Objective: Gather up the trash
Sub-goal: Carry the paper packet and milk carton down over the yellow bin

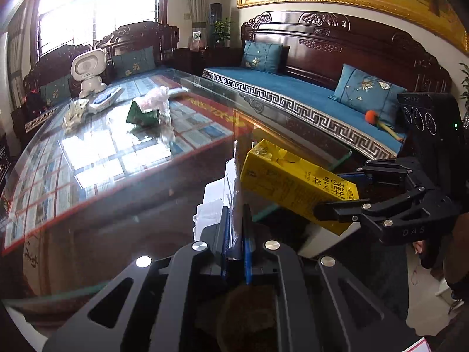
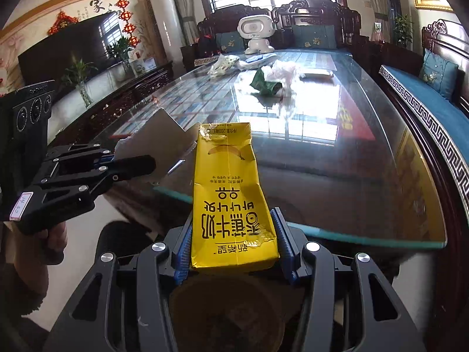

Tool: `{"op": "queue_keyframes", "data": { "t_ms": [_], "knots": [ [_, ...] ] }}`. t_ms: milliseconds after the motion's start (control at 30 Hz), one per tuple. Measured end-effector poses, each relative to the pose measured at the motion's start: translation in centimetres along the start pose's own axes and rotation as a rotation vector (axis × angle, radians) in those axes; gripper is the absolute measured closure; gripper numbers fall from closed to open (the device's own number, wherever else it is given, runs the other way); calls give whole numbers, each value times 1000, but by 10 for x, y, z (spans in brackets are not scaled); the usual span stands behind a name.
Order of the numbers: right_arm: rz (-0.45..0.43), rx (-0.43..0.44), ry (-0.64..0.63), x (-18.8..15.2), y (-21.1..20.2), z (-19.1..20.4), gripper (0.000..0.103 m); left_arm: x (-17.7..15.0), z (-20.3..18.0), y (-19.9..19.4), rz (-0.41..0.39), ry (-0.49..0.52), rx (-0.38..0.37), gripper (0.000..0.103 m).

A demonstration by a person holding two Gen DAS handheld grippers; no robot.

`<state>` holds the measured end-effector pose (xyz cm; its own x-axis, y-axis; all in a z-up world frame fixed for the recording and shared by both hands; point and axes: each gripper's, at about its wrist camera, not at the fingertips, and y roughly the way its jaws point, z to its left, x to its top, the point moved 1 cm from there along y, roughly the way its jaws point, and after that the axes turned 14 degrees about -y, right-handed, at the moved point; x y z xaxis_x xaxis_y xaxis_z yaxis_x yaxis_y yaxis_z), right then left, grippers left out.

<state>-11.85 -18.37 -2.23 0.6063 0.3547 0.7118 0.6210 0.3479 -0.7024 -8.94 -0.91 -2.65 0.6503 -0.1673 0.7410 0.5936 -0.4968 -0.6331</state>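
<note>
Setting: sitting room with carved dark-wood sofas and blue cushions; a long glass-topped surface [image 2: 366,152] carries the remaining litter. Right claw [image 2: 233,242]: closed firmly on a yellow milk carton [image 2: 228,193], gripped across its lower body and held in the air over the near edge of the surface; the carton is dented and creased. Left claw [image 1: 234,234]: pinched tight on a thin white sheet of packaging [image 1: 236,187], seen edge-on in its own view and as a silvery-white flap [image 2: 158,143] from the right wrist view, just beside the carton. Farther out on the surface: a green wrapper [image 1: 140,116] touching a crumpled clear plastic bag [image 1: 159,99], a pale crumpled wrapper [image 1: 73,114], a remote-like item, and a white toy robot [image 1: 88,70] at the far end. Risks, as judged: the soft carton may buckle further and slip from the pads; leftover liquid, if any, could leak; the thin sheet may slide out of the narrow pinch; with both claws occupied, the far litter cannot be taken until a load is dropped somewhere, and no bin shows in either view. Writing: the carton bears black Chinese characters, upside down to the camera, a banana picture, and small print that seems to include "200". A wall scroll shows "家". The right claw's body reads "DAS".
</note>
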Motion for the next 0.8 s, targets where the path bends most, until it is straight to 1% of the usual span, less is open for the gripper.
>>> {"op": "queue_keyframes", "data": {
  "t_ms": [133, 233, 300, 367, 467, 567, 700, 800],
  "knots": [
    [55, 18, -15, -37, -2, 23, 55, -48, -1, 1, 62, -22, 11, 94],
    [110, 53, 2, -63, 7, 38, 55, -86, 2, 14, 147, -66, -14, 94],
    [141, 69, 16, -79, 14, 45, 55, -109, 4, 23, 194, -87, -11, 94],
    [165, 88, 36, -91, 22, 50, 55, -127, 5, 28, 224, -112, -18, 94],
    [194, 104, 61, -106, 32, 54, 55, -146, 8, 36, 274, -137, -26, 94],
    [215, 109, 86, -121, 37, 57, 55, -159, 8, 45, 314, -139, -26, 94],
    [239, 88, 101, -133, 40, 57, 55, -171, 10, 58, 359, -148, -31, 94],
    [256, 74, 114, -137, 41, 51, 55, -179, 10, 69, 387, -138, -21, 94]
  ]
}}
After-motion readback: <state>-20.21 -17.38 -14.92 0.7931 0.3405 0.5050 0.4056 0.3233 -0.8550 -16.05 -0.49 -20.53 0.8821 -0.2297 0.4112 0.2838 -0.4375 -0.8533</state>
